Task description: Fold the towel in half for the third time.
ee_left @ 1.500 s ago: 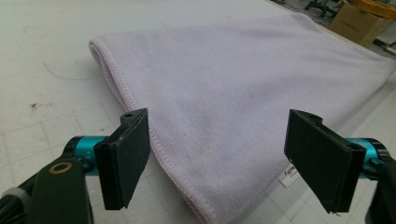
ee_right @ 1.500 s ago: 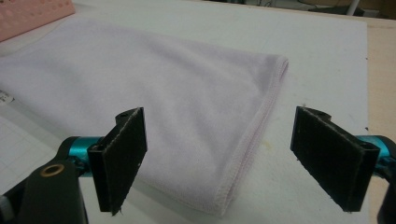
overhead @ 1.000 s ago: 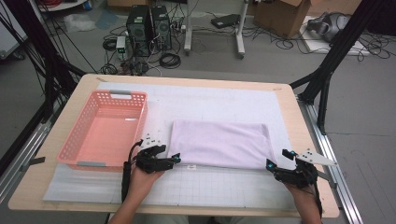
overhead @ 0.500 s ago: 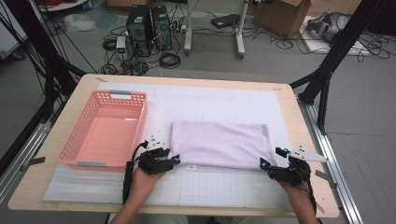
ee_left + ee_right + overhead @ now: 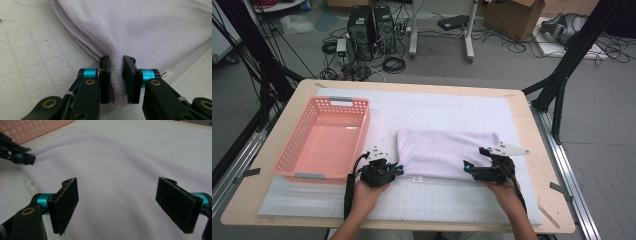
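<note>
While L gripper (image 5: 117,80) pinches towel (image 5: 150,27) hem, R gripper (image 5: 125,205) gapes

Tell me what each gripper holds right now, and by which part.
The left gripper has just been closing and pinches the folded lavender towel at its near left corner. The right gripper holds nothing; its fingers stand wide open over the towel.

A pink plastic basket (image 5: 324,140) sits empty on the left part of a white gridded mat (image 5: 437,200), which covers most of a light wooden table (image 5: 522,115). On the grey floor beyond the table stand two dark computer towers (image 5: 372,25) amid loose black cables (image 5: 394,64), beside a grey metal stand (image 5: 467,30). A cardboard box (image 5: 512,17) lies farther right, and black frame legs (image 5: 562,75) rise at the table's right side.
</note>
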`<state>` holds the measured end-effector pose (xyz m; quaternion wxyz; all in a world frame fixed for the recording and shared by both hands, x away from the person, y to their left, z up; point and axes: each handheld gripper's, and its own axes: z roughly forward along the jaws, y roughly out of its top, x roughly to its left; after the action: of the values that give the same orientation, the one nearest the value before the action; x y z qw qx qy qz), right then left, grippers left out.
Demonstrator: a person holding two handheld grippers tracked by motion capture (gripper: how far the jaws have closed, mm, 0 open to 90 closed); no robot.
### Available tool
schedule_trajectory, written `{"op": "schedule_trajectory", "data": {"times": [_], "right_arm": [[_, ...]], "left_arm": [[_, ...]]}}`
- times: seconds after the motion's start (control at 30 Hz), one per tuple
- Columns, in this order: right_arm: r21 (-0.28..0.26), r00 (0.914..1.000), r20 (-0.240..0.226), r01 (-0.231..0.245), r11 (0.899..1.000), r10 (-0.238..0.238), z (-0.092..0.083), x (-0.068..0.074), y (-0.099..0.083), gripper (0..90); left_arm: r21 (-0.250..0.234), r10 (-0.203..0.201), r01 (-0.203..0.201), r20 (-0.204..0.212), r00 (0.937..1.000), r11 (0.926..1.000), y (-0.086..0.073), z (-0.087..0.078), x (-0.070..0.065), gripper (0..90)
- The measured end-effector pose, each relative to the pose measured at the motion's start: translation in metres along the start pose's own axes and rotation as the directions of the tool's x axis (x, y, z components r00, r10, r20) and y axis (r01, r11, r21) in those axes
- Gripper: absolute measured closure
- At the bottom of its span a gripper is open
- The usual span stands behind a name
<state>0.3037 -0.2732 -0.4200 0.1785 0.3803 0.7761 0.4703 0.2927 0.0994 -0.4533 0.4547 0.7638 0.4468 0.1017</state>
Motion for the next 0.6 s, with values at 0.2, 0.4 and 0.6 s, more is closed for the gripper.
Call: {"op": "schedule_trajectory", "data": {"times": [0.2, 0.4, 0.6], "right_arm": [[0.033, 0.9984, -0.039, 0.044, 0.999, -0.042, 0.040, 0.005, 0.035, 17.2], [0.069, 0.9958, -0.077, 0.055, 0.996, -0.050, 0.080, 0.005, 0.060, 17.9], [0.100, 0.9930, -0.098, 0.076, 0.992, -0.066, 0.116, 0.011, 0.077, 18.0]], "left_arm": [[-0.012, -0.006, 0.006, 0.008, 1.0000, 0.9999, -0.001, -0.002, 0.001, 77.6], [-0.017, -0.015, 0.015, 0.008, 0.9999, 0.9997, -0.001, -0.003, 0.001, 77.8], [-0.019, -0.033, 0.033, 0.008, 0.9994, 0.9993, -0.003, -0.004, 0.001, 78.3]]}}
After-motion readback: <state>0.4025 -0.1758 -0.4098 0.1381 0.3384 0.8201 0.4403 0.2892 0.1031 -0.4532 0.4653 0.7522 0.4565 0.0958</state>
